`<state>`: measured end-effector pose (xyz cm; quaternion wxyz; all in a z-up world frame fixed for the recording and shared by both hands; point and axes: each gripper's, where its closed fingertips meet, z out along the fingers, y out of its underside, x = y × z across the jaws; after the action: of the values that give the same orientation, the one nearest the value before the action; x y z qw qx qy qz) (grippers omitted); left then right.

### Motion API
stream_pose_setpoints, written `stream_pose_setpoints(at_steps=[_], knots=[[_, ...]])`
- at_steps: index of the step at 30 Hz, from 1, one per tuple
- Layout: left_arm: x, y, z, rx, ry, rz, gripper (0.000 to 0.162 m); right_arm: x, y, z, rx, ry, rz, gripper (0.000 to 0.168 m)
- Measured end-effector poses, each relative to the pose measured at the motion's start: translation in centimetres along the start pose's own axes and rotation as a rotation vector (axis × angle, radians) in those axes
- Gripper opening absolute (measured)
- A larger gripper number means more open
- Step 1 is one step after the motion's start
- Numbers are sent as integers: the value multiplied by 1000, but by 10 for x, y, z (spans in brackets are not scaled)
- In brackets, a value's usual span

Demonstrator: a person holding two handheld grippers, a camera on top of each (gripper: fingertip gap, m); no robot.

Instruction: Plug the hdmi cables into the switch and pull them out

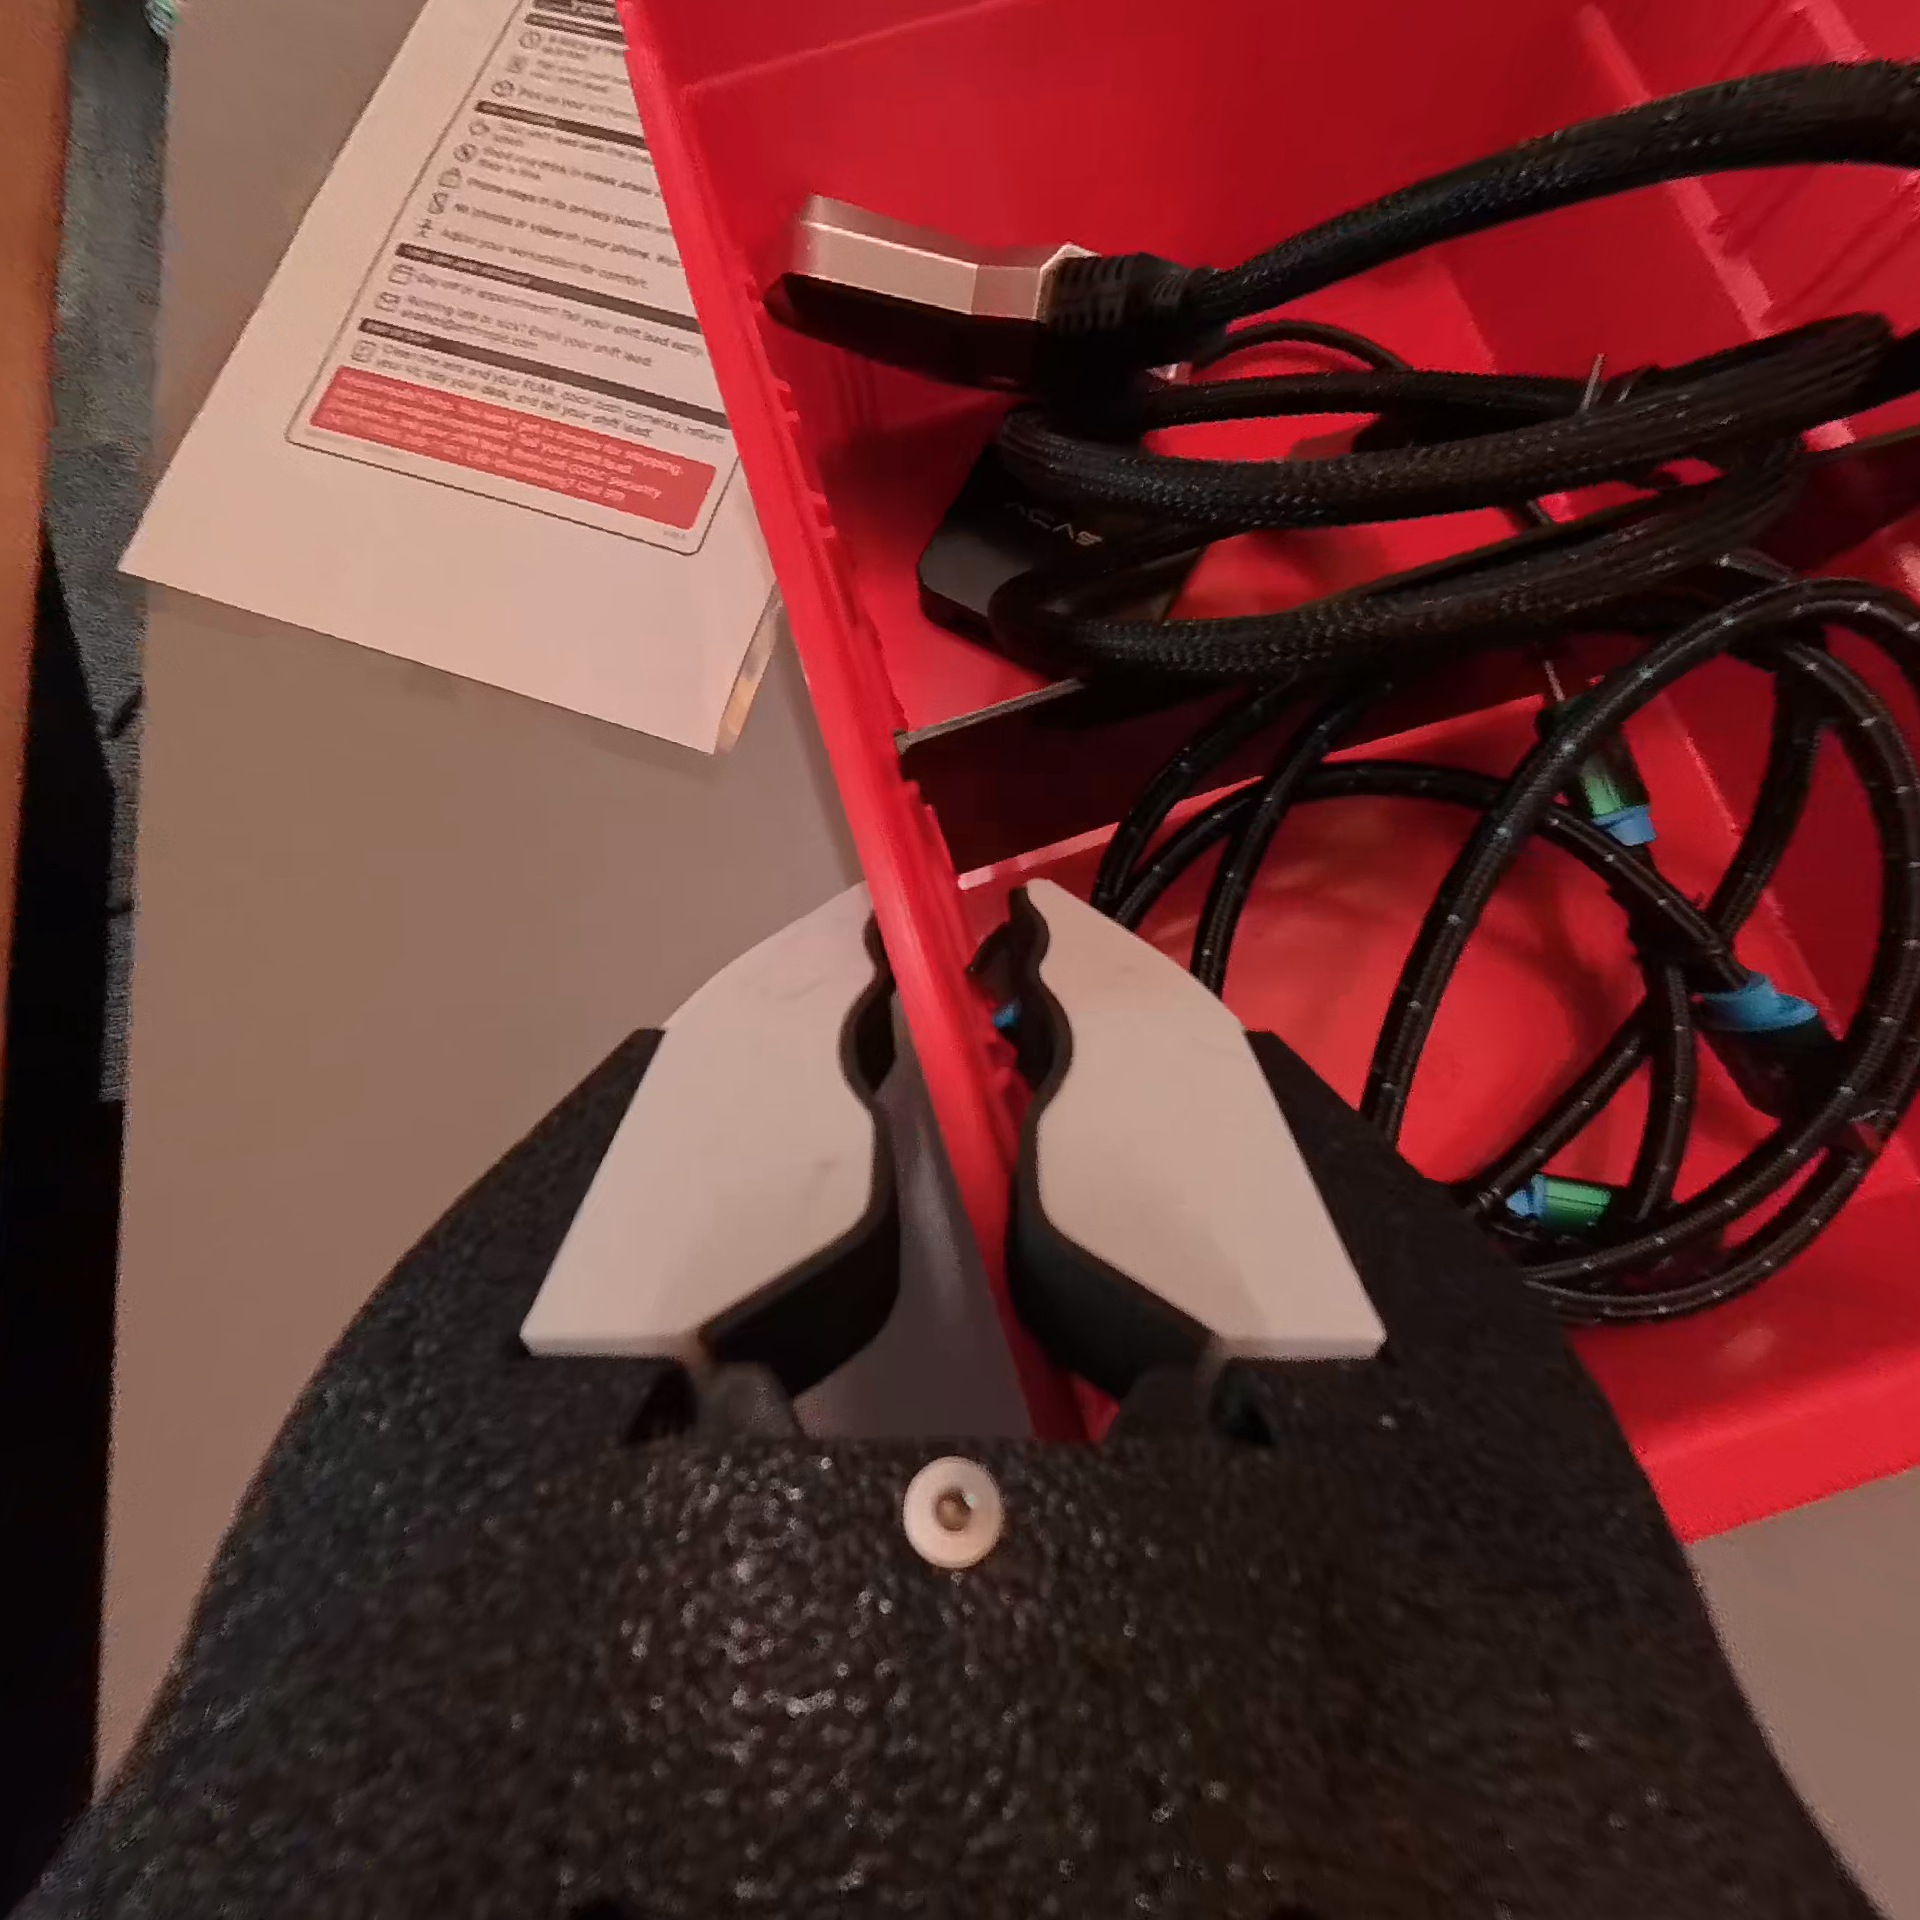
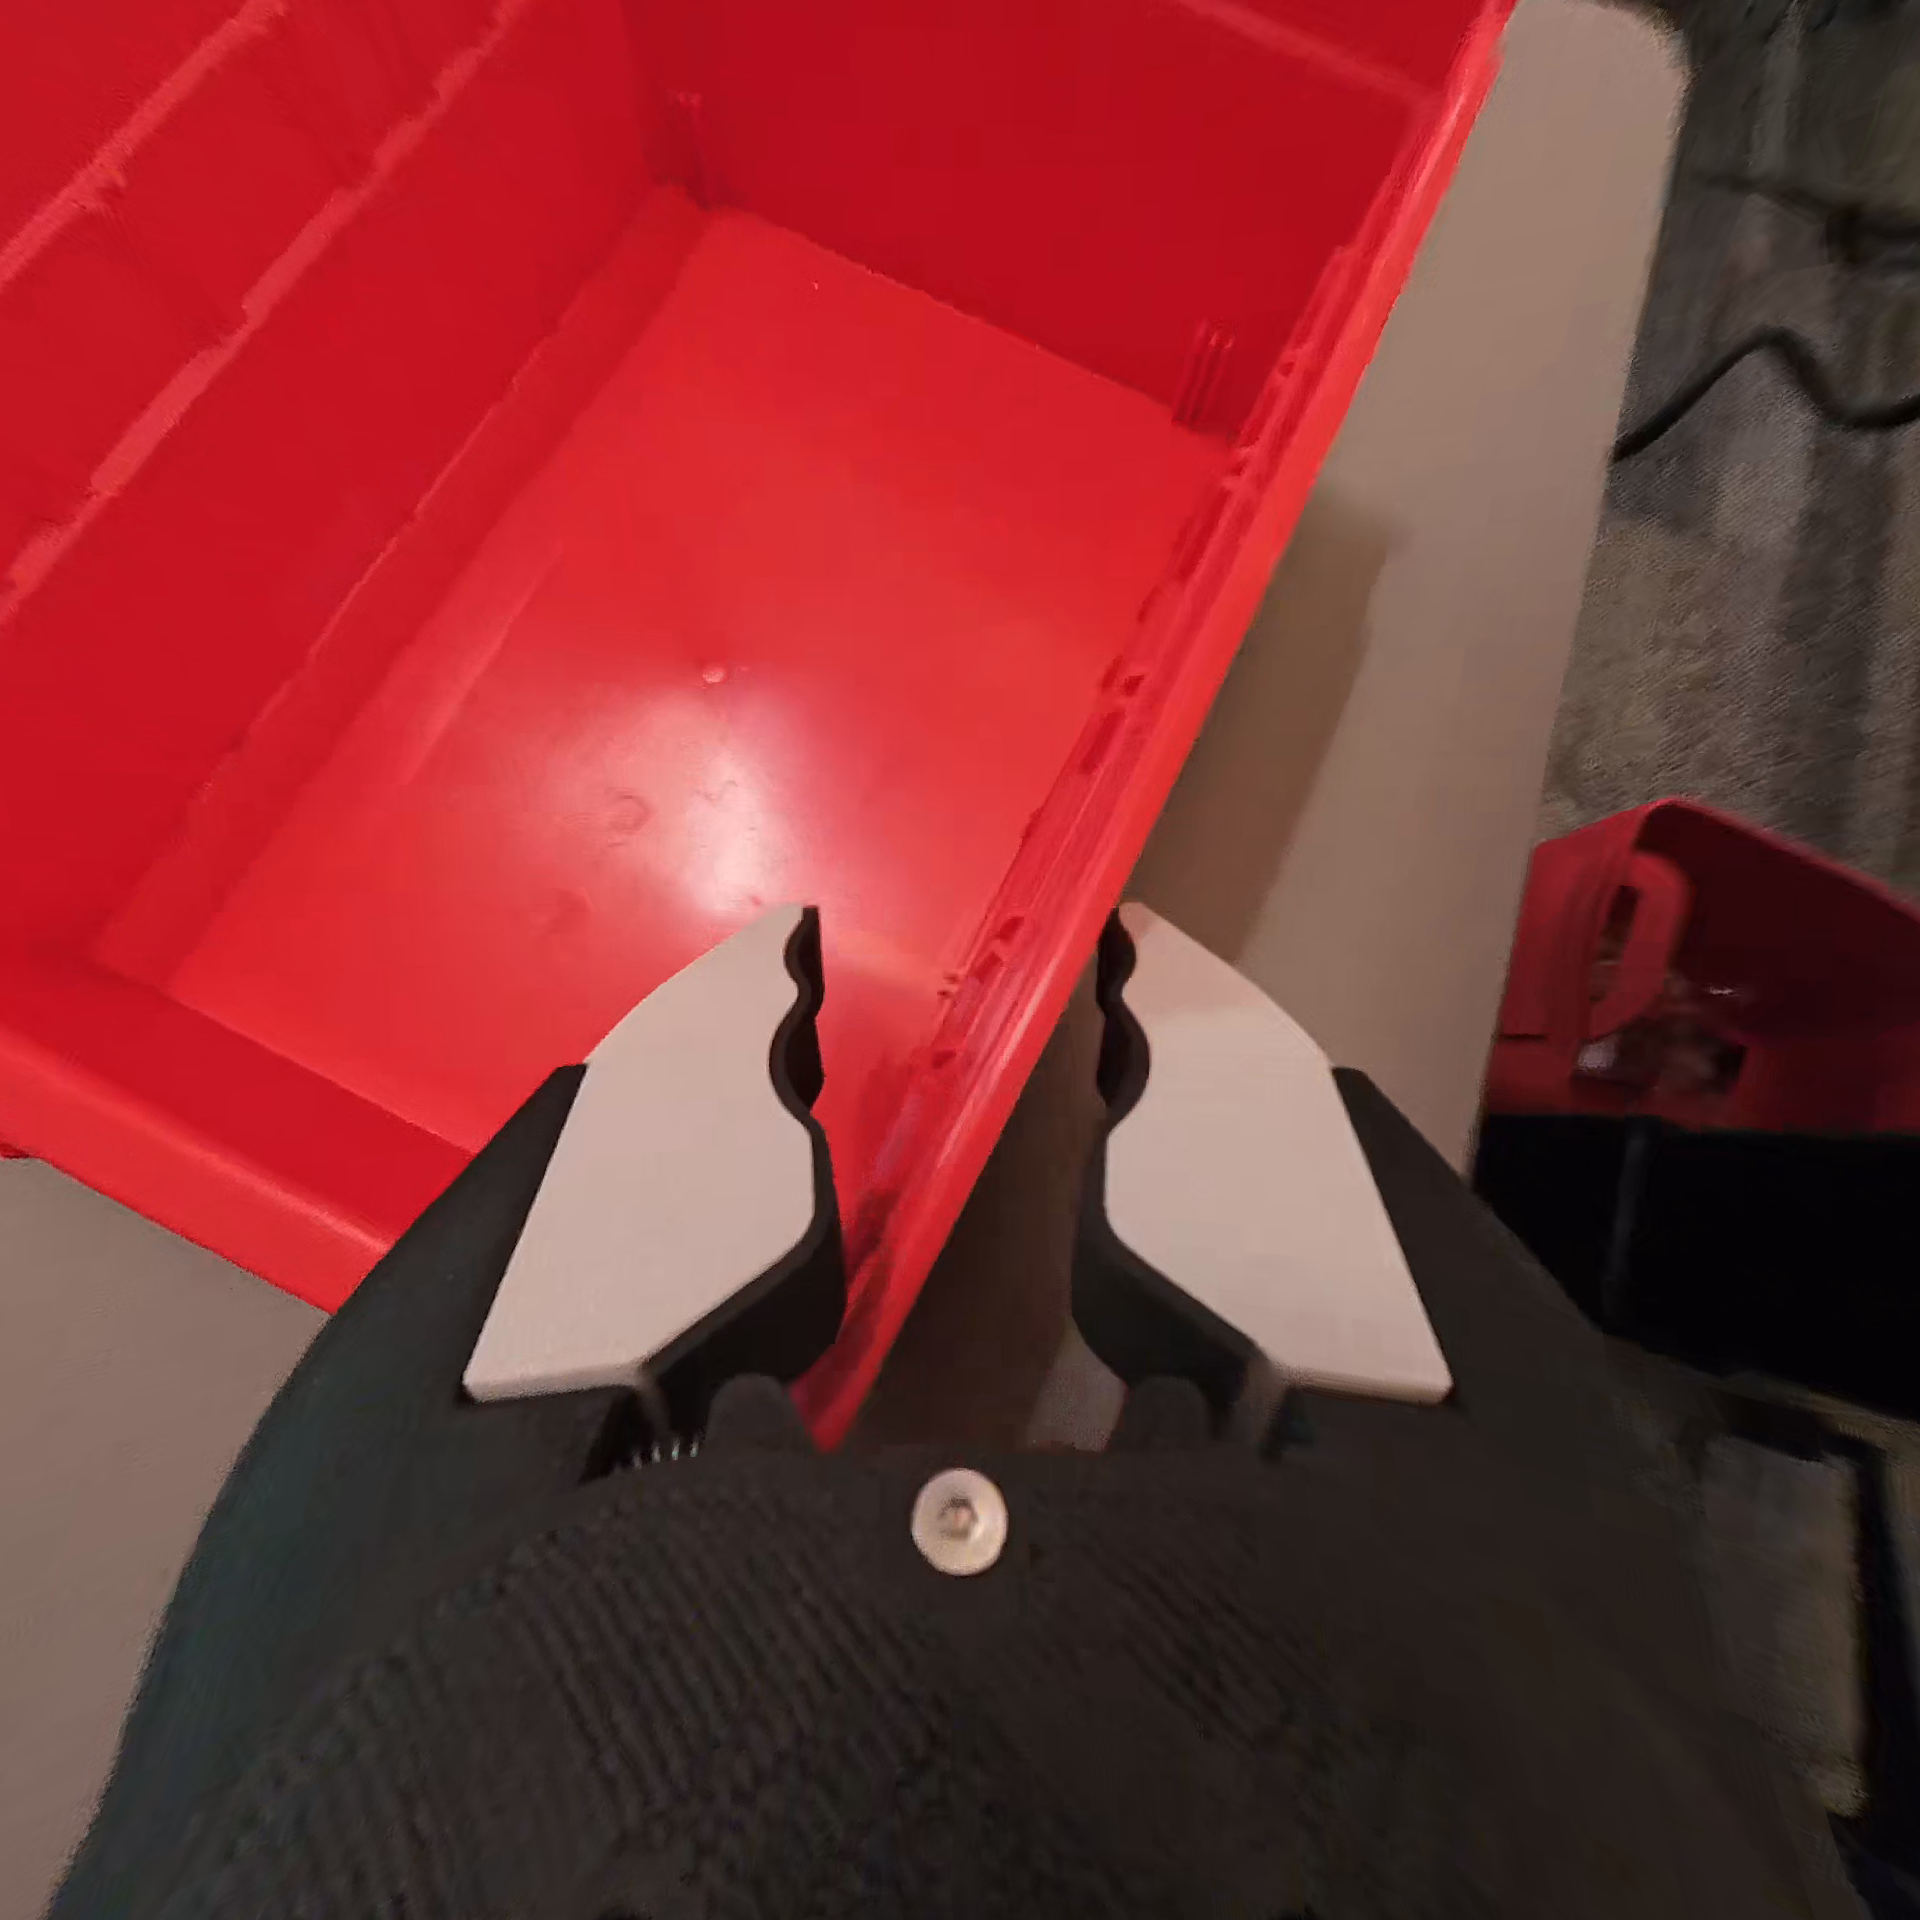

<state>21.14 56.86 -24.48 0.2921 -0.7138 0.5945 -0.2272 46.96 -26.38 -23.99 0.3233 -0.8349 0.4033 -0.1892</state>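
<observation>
Two claws straddle opposite walls of red bin (image 1: pixel 831 582): left claw (image 1: pixel 951 914) and right claw (image 2: pixel 961 925), both parted, not clamped, likely to steady or shift it. HDMI cables (image 1: pixel 1455 468) coil over black switch (image 1: pixel 997 561) in bin compartments, apparently unplugged.

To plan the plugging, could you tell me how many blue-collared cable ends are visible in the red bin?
4, all in the speckled coil: one by the left gripper, two upper right, one at the bottom. More may lie hidden.
</observation>
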Motion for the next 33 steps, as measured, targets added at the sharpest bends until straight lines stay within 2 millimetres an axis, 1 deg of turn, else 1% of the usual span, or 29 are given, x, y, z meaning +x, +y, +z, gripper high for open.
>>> stream_pose_setpoints(at_steps=[1, 3, 4, 5, 7, 9, 11, 13, 15, 17, 18, 20, 22, 24, 26, 28, 31, 33], knots=[[-1, 1, 0, -6, -17, 18, 24, 4, -3, -8, 11, 51, -28, 51], [-5, 3, -1, -31, -62, 88, 40, 9, -14, -29, 56, 139, -67, 53], [-7, 1, -2, -30, -92, 125, 45, 9, -23, -41, 104, 181, -73, 55], [-8, -2, -4, -27, -116, 163, 48, 4, -31, -54, 156, 201, -80, 57], [-9, -8, -9, -28, -159, 234, 55, -17, -46, -76, 255, 191, -89, 64], [-9, -18, -20, -19, -196, 298, 59, -47, -54, -93, 331, 146, -109, 77], [-6, -29, -31, 2, -217, 352, 58, -76, -58, -104, 391, 120, -127, 83], [-1, -41, -41, 26, -206, 349, 57, -101, -59, -111, 452, 100, -124, 86], [10, -53, -49, 42, -124, 260, 57, -123, -62, -111, 511, 65, -88, 84], [28, -67, -54, 48, 23, 104, 62, -147, -64, -107, 551, -6, -62, 83], [38, -74, -56, 36, 97, 32, 63, -157, -66, -105, 562, -37, -55, 82], [49, -87, -57, -1, 186, -77, 63, -174, -68, -100, 580, -66, -65, 81], [52, -94, -51, -79, 206, -113, 64, -186, -72, -93, 579, -66, -114, 80], [46, -96, -39, -171, 162, -138, 72, -199, -69, -86, 536, -101, -180, 83], [41, -98, -27, -254, 138, -186, 80, -200, -62, -82, 507, -74, -233, 84], [39, -99, -15, -333, 134, -251, 83, -197, -58, -81, 496, -56, -255, 83], [34, -101, 3, -419, 91, -306, 83, -193, -53, -82, 496, -82, -232, 82], [36, -100, 15, -478, 64, -308, 83, -189, -51, -82, 501, -93, -208, 81]])
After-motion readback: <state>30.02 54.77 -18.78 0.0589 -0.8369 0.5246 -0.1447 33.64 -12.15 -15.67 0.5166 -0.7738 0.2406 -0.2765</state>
